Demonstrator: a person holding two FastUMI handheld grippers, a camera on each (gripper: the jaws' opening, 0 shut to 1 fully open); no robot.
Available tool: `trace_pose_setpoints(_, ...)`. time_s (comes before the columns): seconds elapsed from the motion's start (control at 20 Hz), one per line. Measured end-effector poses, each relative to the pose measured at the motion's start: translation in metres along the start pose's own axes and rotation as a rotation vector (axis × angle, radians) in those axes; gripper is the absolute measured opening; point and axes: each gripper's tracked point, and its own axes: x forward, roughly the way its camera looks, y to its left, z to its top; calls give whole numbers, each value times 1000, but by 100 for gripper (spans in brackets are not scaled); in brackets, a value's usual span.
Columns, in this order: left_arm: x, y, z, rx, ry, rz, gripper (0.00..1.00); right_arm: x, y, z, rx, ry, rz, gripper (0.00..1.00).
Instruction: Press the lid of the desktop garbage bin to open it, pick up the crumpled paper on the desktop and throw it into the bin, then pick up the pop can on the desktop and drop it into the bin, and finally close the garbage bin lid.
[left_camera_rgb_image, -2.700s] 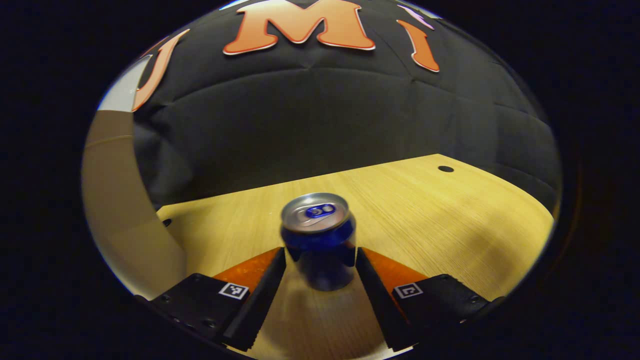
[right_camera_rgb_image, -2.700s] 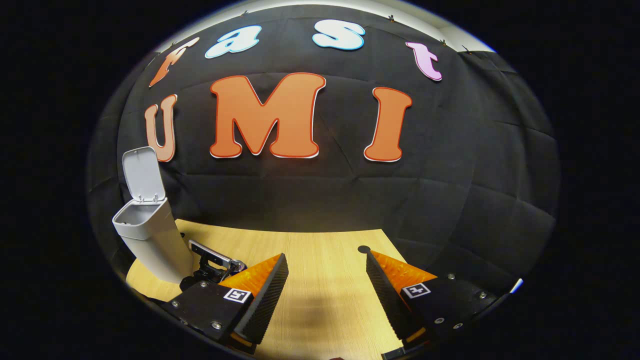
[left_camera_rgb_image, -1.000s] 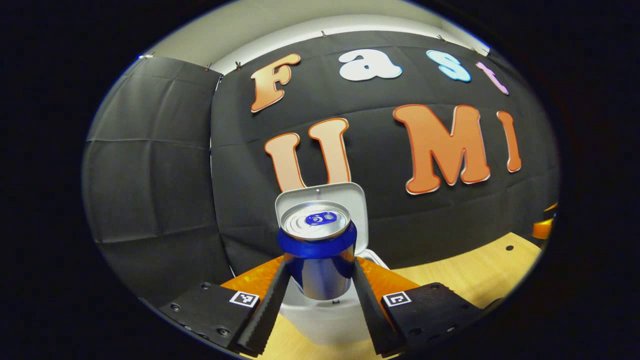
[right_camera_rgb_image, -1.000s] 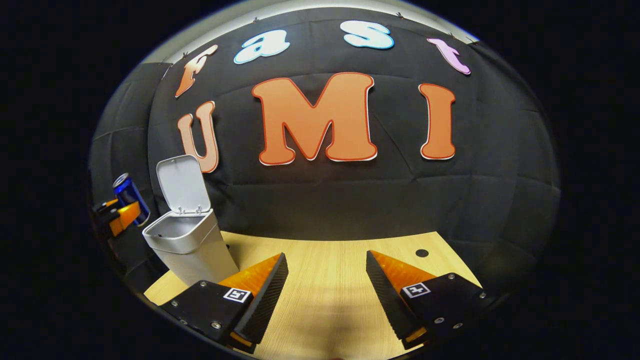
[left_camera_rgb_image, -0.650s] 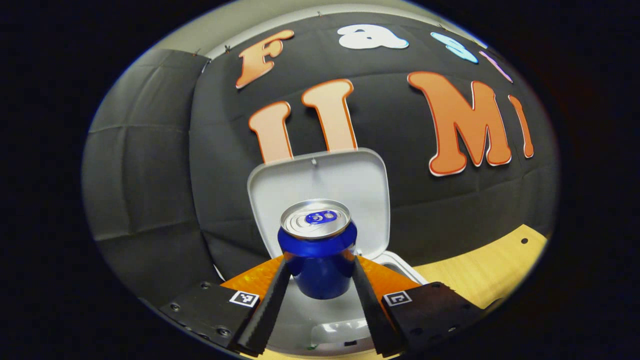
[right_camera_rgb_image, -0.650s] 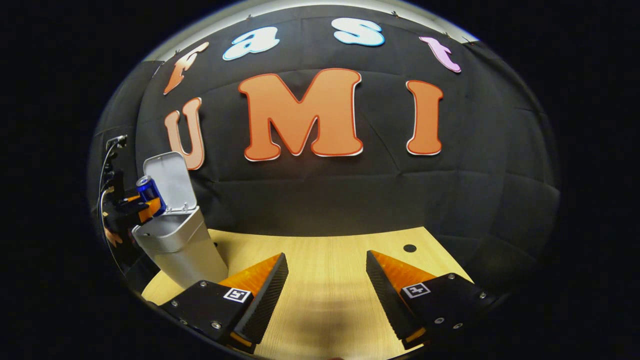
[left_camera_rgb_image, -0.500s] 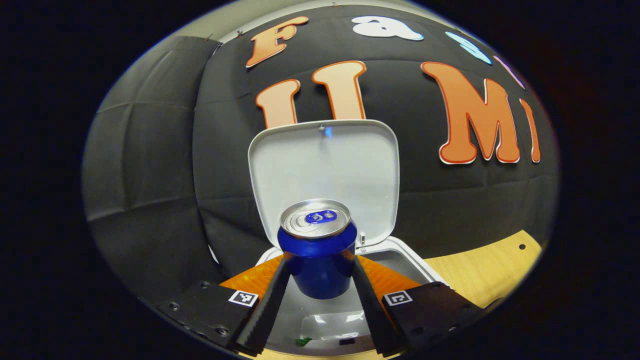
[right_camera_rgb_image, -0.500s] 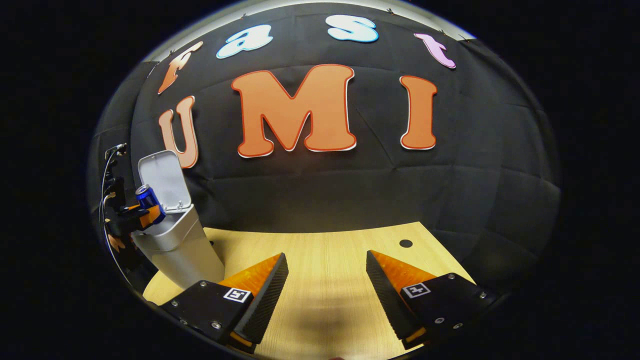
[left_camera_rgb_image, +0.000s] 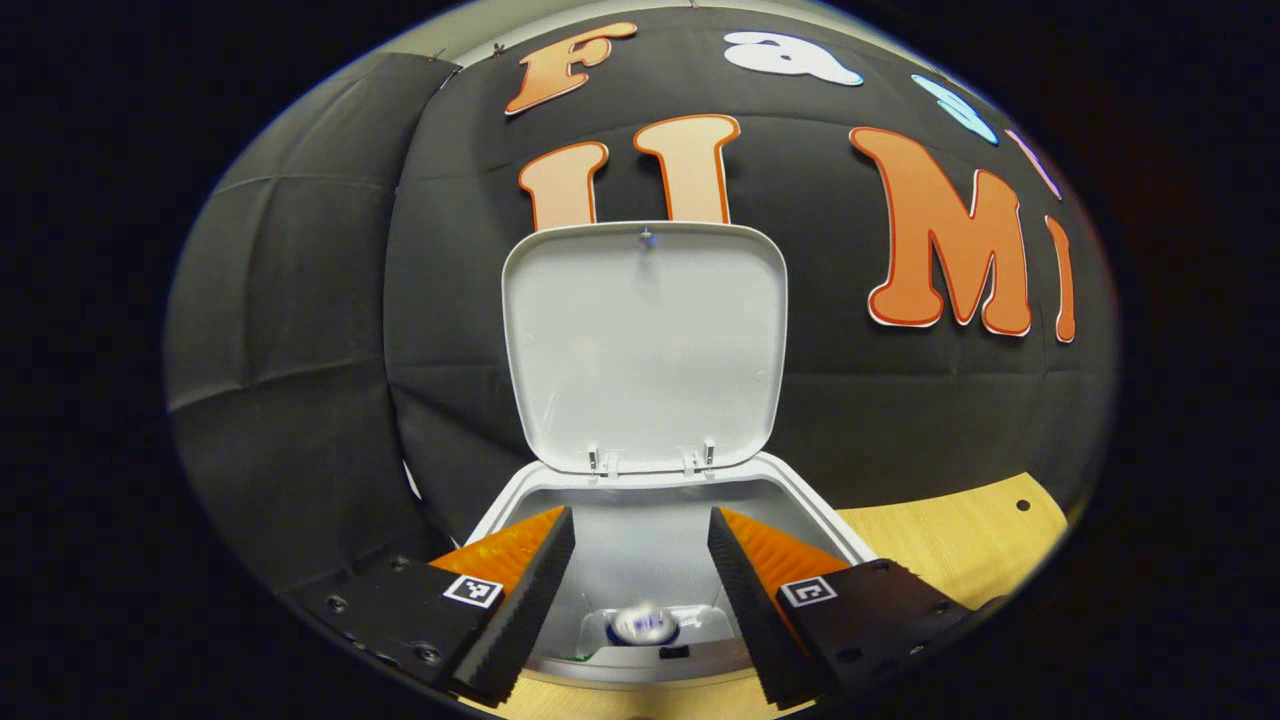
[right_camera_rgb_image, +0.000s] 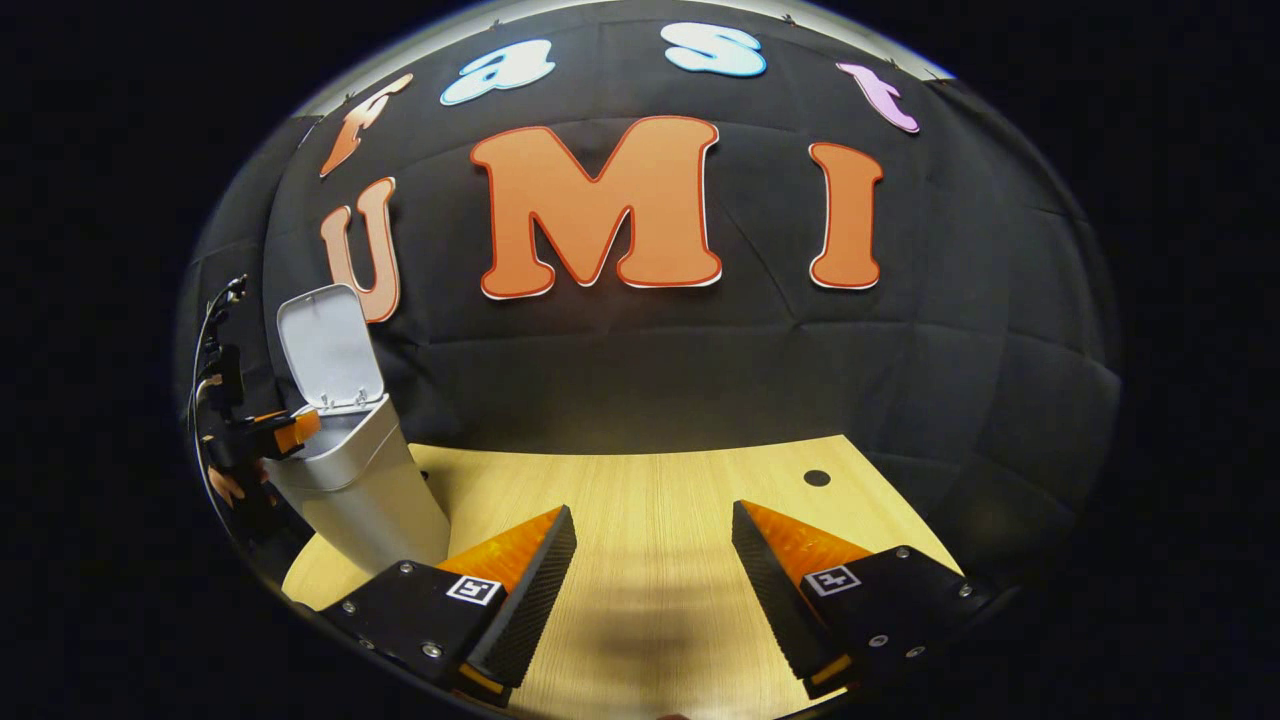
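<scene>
The left gripper (left_camera_rgb_image: 640, 525) is hovering right over the mouth of the garbage bin (left_camera_rgb_image: 810, 500), its two fingers spread apart and gripping nothing. Down between them, deep inside the bin, the pop can (left_camera_rgb_image: 642, 624) is showing as a blurred silver and blue round. The lid (left_camera_rgb_image: 645, 345) is standing upright at the far edge of the opening, hinged along its lower edge, its pale inner face turned toward the camera. A small green scrap is peeking at the near inside edge of the bin, too small to identify. In the right gripper view, the right gripper (right_camera_rgb_image: 652, 560) is hanging over the wooden desktop (right_camera_rgb_image: 650, 480), well apart from the bin, fingers wide and holding nothing. From there the bin (right_camera_rgb_image: 360, 500) is sitting at the far left of the desktop with its lid (right_camera_rgb_image: 328, 350) tipped up, and the left gripper (right_camera_rgb_image: 290, 432) is reaching in over its rim from the left. A dark round hole (right_camera_rgb_image: 817, 478) is sitting in the desktop toward the far right.
</scene>
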Motion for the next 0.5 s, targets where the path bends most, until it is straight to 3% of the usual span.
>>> trace_pose_setpoints(0.2, -14, -2, 21, 34, -54, 3, 89, -3, -4, -4, 8, 0, 0, 94)
trace_pose_setpoints(0.3, -22, -4, 58, 61, -120, -1, 89, -5, -8, -2, 12, -4, -4, 94)
trace_pose_setpoints(0.5, -23, -6, 157, -9, -248, -29, 87, -9, -16, 5, 28, -24, -14, 94)
